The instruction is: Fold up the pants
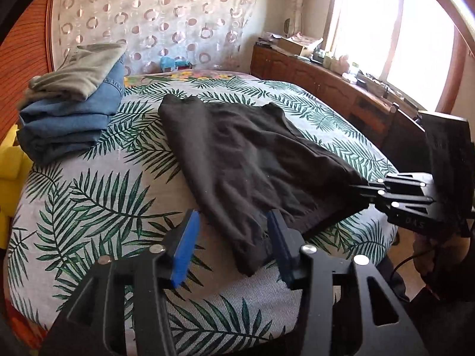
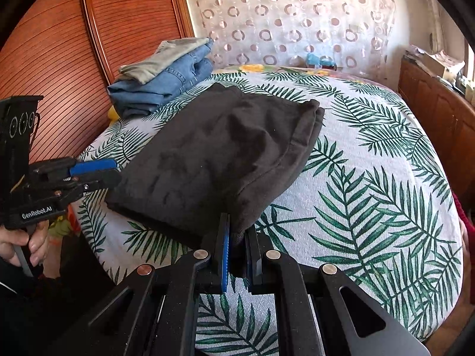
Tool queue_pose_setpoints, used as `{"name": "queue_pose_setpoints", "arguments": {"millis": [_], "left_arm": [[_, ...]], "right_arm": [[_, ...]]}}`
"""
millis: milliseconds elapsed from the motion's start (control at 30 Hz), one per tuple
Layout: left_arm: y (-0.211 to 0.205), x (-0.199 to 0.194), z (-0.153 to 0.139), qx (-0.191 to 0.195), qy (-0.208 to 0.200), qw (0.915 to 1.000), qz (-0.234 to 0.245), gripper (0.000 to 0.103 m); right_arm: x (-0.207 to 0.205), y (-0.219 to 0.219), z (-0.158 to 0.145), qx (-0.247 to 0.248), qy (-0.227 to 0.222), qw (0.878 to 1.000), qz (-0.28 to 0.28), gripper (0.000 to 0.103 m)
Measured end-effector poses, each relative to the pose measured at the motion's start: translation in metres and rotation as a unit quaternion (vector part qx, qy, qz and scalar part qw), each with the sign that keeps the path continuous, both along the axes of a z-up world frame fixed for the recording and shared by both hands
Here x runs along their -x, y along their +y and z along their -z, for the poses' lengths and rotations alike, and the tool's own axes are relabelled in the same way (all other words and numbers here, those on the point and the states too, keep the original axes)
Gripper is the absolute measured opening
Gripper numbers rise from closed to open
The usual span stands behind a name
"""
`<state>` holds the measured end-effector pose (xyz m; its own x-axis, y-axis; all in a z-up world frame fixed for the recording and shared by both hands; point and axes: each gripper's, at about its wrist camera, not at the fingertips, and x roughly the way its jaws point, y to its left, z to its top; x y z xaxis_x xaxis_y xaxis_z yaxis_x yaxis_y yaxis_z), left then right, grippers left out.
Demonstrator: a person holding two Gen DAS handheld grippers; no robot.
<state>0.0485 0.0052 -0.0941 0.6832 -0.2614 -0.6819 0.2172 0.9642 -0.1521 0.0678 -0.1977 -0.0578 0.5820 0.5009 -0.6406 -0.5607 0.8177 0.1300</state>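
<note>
Daylight floods in through the wood-framed window, which is blown out to white glare. Away from that window the leaf-print bedspread is evenly lit with soft shadows. Fisheye curvature bends both views, with dark vignetting at the corners.

Left wrist view low over bed's near edge, facing headboard wall and window, right wrist view likewise close, angled leftward, both sharing black pants and folded stack

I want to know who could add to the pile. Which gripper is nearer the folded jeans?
Left. The left gripper hangs open at the black pants' near corner, on the jeans' side. The right gripper pinches the pants' opposite corner, farther away.
</note>
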Motion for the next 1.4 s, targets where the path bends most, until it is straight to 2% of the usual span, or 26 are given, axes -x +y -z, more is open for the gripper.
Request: {"name": "queue_pose_setpoints", "arguments": {"millis": [300,567,667,900,933,1200,1400], "left_arm": [[-0.005,-0.001,0.019,-0.021,0.023,0.9995,-0.004,0.049],[-0.004,0.001,0.027,-0.016,0.03,0.9994,-0.003,0.049],[-0.007,0.003,0.028,-0.004,0.032,0.9994,0.013,0.044],[-0.012,0.006,0.028,0.017,0.033,0.9988,0.033,0.021],[-0.012,0.006,0.027,0.017,0.031,0.9988,0.033,0.017],[-0.008,0.008,0.015,0.039,0.017,0.9985,0.036,0.012],[-0.005,0.014,-0.005,0.048,-0.009,0.9981,0.036,0.012]], "right_arm": [[-0.003,-0.001,0.009,0.001,0.011,1.0,0.002,0.008],[-0.002,-0.002,0.013,-0.004,0.013,1.0,0.005,0.008],[-0.003,-0.003,0.013,-0.005,0.013,1.0,0.006,0.008],[-0.004,-0.003,0.014,-0.008,0.017,1.0,0.01,0.008],[-0.004,-0.004,0.013,-0.008,0.018,1.0,0.01,0.011],[-0.004,-0.003,0.011,-0.005,0.016,1.0,0.001,0.013],[0.003,-0.008,0.002,-0.022,0.006,1.0,-0.01,0.01]]}}
